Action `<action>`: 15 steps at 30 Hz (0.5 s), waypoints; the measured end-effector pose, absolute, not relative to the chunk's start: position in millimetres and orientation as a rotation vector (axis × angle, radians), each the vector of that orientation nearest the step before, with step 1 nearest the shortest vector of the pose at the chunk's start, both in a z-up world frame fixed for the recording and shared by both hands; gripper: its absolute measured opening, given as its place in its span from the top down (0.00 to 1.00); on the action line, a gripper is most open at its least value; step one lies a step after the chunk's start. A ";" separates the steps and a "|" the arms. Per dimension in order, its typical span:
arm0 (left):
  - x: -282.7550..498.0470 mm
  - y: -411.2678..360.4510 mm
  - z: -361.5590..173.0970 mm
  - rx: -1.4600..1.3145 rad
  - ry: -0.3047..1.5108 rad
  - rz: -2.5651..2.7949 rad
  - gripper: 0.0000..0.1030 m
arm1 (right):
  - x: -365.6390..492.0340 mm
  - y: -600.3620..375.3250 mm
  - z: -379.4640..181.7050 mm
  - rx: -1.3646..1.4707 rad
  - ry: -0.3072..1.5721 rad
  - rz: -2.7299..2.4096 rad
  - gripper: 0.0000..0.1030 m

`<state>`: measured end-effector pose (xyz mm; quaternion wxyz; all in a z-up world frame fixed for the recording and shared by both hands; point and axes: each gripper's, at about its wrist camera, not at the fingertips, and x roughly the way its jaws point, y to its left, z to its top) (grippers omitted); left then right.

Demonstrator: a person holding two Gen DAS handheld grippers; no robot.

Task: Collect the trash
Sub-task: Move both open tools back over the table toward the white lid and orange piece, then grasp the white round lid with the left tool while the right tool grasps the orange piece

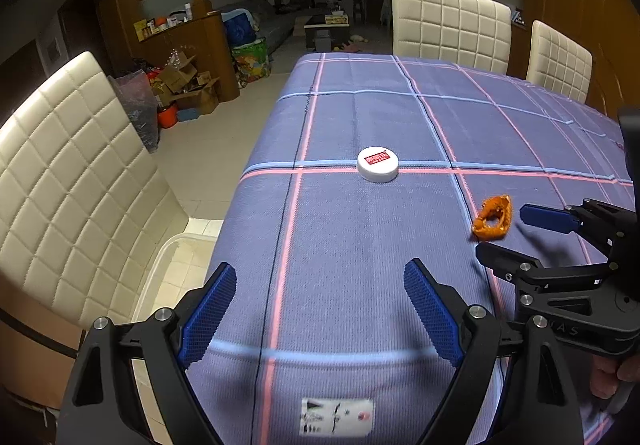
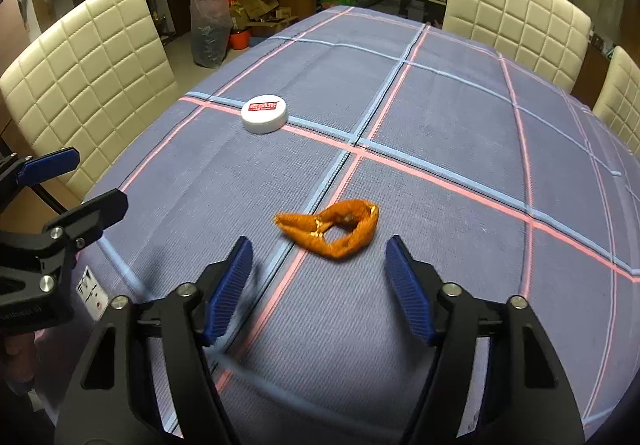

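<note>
An orange peel [image 2: 332,231] lies on the blue plaid tablecloth just ahead of my right gripper [image 2: 320,257], which is open and empty, its jaws spread to either side of the peel's near edge. The peel also shows in the left wrist view [image 1: 493,219]. A white round lid with a red label [image 1: 378,164] sits on the cloth farther out; it also shows in the right wrist view [image 2: 265,113]. My left gripper [image 1: 320,281] is open and empty, low over the cloth near the table's left edge. The right gripper [image 1: 508,231] shows at the right in the left wrist view.
Cream quilted chairs stand at the left [image 1: 68,181] and at the far side [image 1: 450,25]. A clear plastic bin [image 1: 168,269] sits on the floor beside the table's left edge. Boxes and bags [image 1: 180,85] clutter the floor beyond. The table [image 2: 460,125] stretches far ahead.
</note>
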<state>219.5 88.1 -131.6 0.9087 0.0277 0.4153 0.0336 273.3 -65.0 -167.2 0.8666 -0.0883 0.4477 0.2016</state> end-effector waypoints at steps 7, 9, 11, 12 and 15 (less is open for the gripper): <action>242.5 79.4 -141.3 0.083 0.888 0.048 0.19 | 290.4 -65.0 -172.5 -0.165 0.934 0.433 0.54; 252.3 76.2 -143.1 0.087 0.900 0.031 0.19 | 293.6 -65.0 -168.1 -0.167 0.901 0.419 0.65; 262.9 74.3 -143.2 0.086 0.902 0.023 0.19 | 296.3 -63.5 -165.0 -0.185 0.873 0.401 0.69; 267.9 74.0 -143.5 0.085 0.903 0.022 0.19 | 298.7 -62.6 -163.3 -0.192 0.862 0.395 0.70; 284.2 71.3 -145.0 0.079 0.911 0.009 0.19 | 308.2 -63.3 -159.6 -0.189 0.849 0.386 0.71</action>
